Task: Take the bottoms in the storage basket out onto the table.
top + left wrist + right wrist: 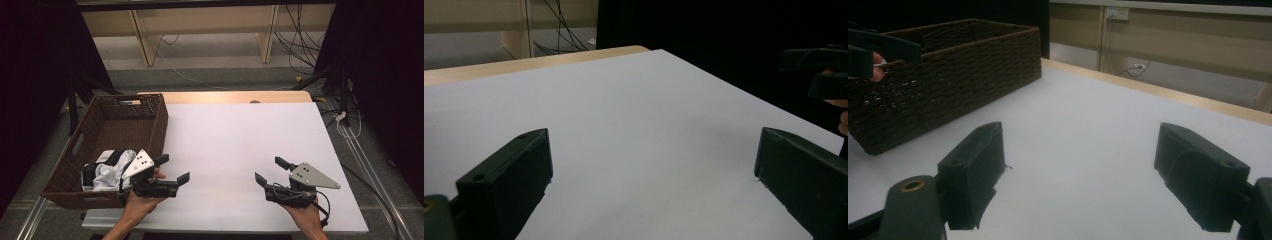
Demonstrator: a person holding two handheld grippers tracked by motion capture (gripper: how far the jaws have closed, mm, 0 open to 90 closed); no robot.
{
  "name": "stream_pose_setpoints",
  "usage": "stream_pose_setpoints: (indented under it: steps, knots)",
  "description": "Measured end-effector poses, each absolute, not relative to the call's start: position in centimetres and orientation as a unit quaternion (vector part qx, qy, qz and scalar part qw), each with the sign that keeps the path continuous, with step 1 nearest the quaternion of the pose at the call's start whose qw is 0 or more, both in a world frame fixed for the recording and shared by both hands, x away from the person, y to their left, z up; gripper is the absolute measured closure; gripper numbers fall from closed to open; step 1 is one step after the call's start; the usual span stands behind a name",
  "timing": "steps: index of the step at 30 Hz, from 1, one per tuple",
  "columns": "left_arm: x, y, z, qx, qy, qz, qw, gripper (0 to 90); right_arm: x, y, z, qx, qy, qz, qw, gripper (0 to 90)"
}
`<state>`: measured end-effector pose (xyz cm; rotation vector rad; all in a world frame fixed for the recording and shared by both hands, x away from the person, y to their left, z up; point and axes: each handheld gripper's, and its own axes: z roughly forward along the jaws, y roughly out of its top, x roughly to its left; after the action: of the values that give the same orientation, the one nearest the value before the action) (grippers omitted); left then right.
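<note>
The left hand-held gripper (pixel 173 169) hangs just above the white bench (pixel 240 150), released, its jaws spread wide with nothing between them; the left gripper view confirms bare bench surface in the gap. The right hand-held gripper (pixel 270 170) stands likewise released and empty, low over the bench near the front edge, well apart from the left one. The item of interest is the bundle of white and black cloth (pixel 107 170) lying in the near end of the brown wicker basket (pixel 150 105), which sits at the left side of the bench. The bundle lies directly to the left of the left hand-held gripper, just beside the hand, with the basket's near right wall between them. The left hand-held gripper points away from it, toward the bench's middle. The basket's long axis runs from the near edge toward the far edge. Judgement: the left hand is far nearer; any reach for the cloth calls for turning that hand-held gripper back to the left and lifting over the basket wall (pixel 948 85). The right hand-held gripper faces the basket from across the bench.
</note>
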<state>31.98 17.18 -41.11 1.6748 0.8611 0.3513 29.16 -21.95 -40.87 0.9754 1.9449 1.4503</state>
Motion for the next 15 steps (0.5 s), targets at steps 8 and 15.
stream_pose_setpoints:
  steps: [8, 15]
  knots:
    - [31.9, 17.3, -40.8, 0.710, 0.368, 0.141, 0.583, 1.9, 29.2, -21.9, -40.9, 0.360, 0.718, 0.536, 0.261, 21.3]
    - [31.7, 17.4, -40.1, 0.708, 0.370, 0.136, 0.586, 1.9, 29.2, -22.0, -40.9, 0.362, 0.717, 0.535, 0.262, 21.5]
